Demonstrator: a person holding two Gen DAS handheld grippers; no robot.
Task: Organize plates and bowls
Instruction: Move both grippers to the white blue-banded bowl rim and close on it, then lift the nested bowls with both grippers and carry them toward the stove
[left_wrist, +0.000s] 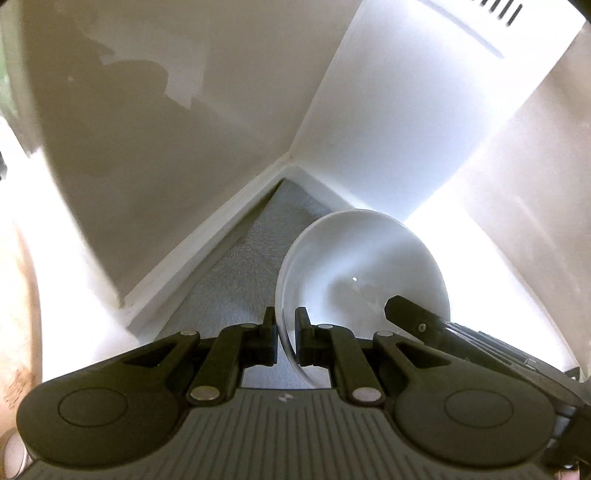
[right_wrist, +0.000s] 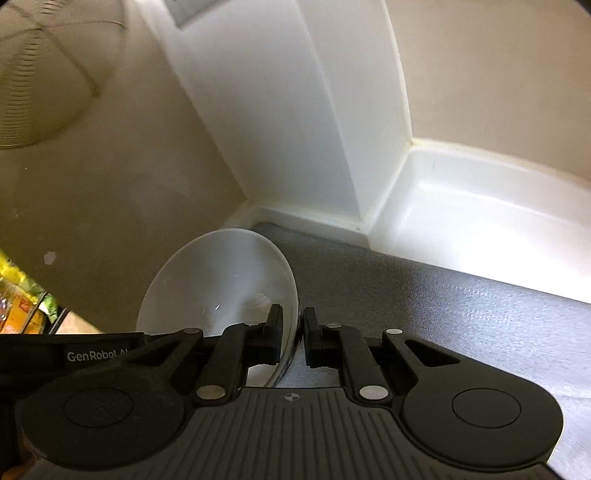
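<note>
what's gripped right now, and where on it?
One white bowl, held by both grippers at its rim: left gripper pinches one side, right gripper the opposite side, one finger inside and one outside the wall.

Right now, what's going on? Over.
Left gripper and right gripper both shut on white bowl rim, opposite sides. Grey carpet below. Nothing in the way.

Left gripper and right gripper: black linkage fingers, silver rivets, ribbed grey bodies; white "GenRobot" lettering left of the right gripper.
</note>
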